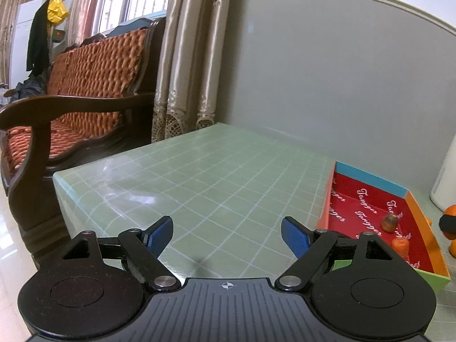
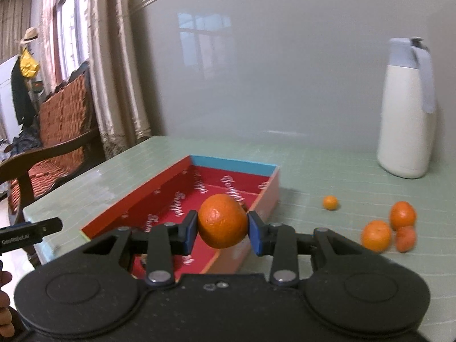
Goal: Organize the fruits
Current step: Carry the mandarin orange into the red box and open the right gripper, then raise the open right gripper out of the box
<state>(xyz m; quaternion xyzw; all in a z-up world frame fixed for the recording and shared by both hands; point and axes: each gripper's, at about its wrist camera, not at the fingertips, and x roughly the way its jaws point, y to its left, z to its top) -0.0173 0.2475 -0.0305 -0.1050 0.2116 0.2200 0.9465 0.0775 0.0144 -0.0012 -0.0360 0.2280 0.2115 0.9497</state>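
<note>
My right gripper [image 2: 223, 229] is shut on an orange [image 2: 223, 221], which hangs over the near right part of the red-lined box [image 2: 171, 196]. In the left wrist view the same box [image 1: 427, 228] sits at the right with a brownish fruit [image 1: 390, 222] and a small orange fruit [image 1: 400, 245] inside. My left gripper [image 1: 227, 235] stands open over bare table, left of the box, with nothing between its blue pads. Loose on the table right of the box lie a tiny orange [image 2: 330, 202] and three larger oranges [image 2: 376, 235].
A white jug with a grey lid [image 2: 406, 119] stands at the back right near the wall. The green gridded table [image 1: 199, 176] ends at a left edge, beyond which a wooden sofa [image 1: 85, 91] and curtains stand. A hand [image 2: 5, 299] shows at the far left.
</note>
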